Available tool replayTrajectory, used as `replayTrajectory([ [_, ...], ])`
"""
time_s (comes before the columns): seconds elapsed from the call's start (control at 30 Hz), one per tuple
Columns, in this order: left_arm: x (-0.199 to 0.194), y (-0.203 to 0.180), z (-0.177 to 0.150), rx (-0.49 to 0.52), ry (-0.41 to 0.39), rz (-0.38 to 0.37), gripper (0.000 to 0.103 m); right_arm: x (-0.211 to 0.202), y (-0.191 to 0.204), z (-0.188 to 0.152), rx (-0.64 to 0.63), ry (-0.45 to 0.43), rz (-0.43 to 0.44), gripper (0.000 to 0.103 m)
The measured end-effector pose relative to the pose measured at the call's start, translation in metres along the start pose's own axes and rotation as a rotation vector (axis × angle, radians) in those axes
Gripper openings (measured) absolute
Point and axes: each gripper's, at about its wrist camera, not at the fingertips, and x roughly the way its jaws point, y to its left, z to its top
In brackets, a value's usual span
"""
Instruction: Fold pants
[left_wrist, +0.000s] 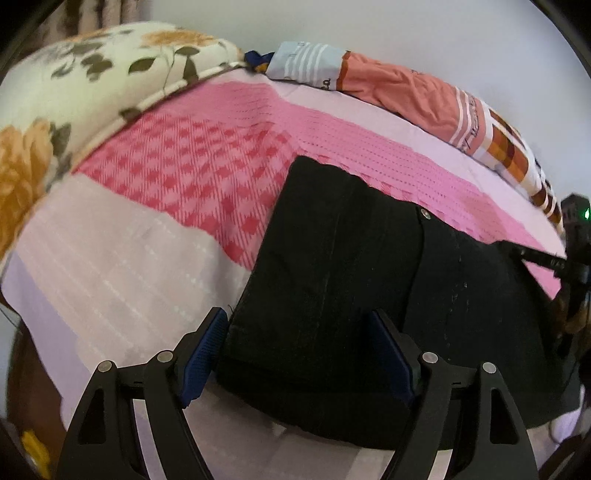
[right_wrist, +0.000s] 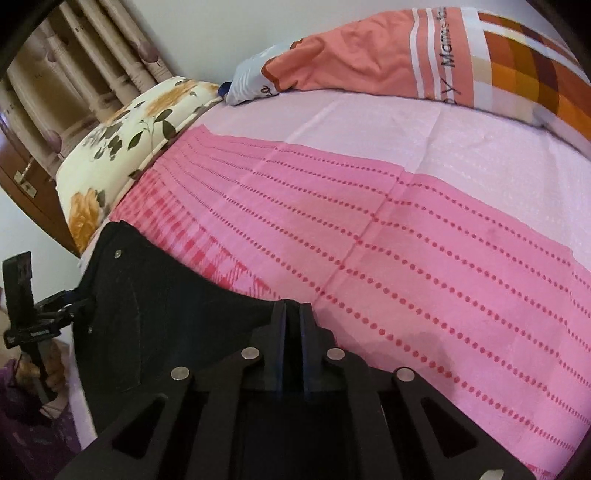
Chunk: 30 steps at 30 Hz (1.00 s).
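My right claw (right_wrist: 293, 314) is pinched tight on the black pants' (left_wrist: 351, 266) edge; my left claw (left_wrist: 299, 332) hangs wide over them, probably to grab for folding.

A pink patterned bedsheet (right_wrist: 406, 229) is spread flat. A floral pillow (left_wrist: 85, 85) and an orange pillow (right_wrist: 369, 51) are laid along its far edge
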Motion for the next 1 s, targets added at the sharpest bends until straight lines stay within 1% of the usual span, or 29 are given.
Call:
replayTrajectory([
  [0.03,0.001,0.002,0.000,-0.007,-0.001,-0.003,0.081,0.000,-0.001,0.000,0.006,-0.004,0.006,0.004],
  [0.17,0.002,0.006,0.000,-0.012,-0.011,0.004,0.085,0.000,0.001,-0.002,-0.003,-0.016,0.010,0.005],
  [0.23,0.003,0.006,-0.001,-0.019,-0.010,0.001,0.086,0.000,0.002,-0.002,-0.003,-0.013,0.015,0.008],
  [0.37,0.002,0.006,-0.002,-0.025,-0.005,-0.003,0.086,0.001,-0.011,-0.001,0.067,-0.015,0.065,0.008],
  [0.43,0.001,0.005,-0.001,-0.012,-0.010,0.012,0.086,0.001,-0.015,-0.001,0.093,-0.014,0.089,0.009],
  [0.47,0.000,0.005,-0.001,-0.002,-0.015,0.020,0.086,0.001,-0.015,-0.001,0.100,-0.013,0.097,0.011],
  [0.53,-0.003,0.003,-0.002,0.012,-0.022,0.037,0.086,-0.001,-0.017,0.001,0.125,-0.016,0.109,0.018],
  [0.57,-0.004,0.002,-0.002,0.019,-0.025,0.045,0.086,-0.004,-0.020,0.001,0.148,-0.027,0.109,0.031],
  [0.6,-0.006,0.000,-0.003,0.025,-0.027,0.051,0.086,-0.007,-0.022,0.001,0.163,-0.040,0.117,0.033],
  [0.63,-0.008,-0.001,-0.002,0.034,-0.033,0.059,0.086,-0.014,-0.024,0.001,0.188,-0.067,0.121,0.033],
  [0.73,-0.013,-0.005,-0.002,0.053,-0.050,0.081,0.086,-0.031,-0.021,0.000,0.208,-0.118,0.087,0.033],
  [0.87,-0.017,-0.007,-0.001,0.059,-0.056,0.082,0.086,-0.061,-0.008,-0.010,0.227,-0.187,0.071,0.033],
  [0.93,-0.019,-0.009,0.000,0.063,-0.058,0.085,0.086,-0.075,-0.003,-0.018,0.231,-0.212,0.067,0.036],
  [1.0,-0.021,-0.012,-0.001,0.069,-0.065,0.090,0.086,-0.093,0.004,-0.033,0.246,-0.242,0.075,0.045],
])
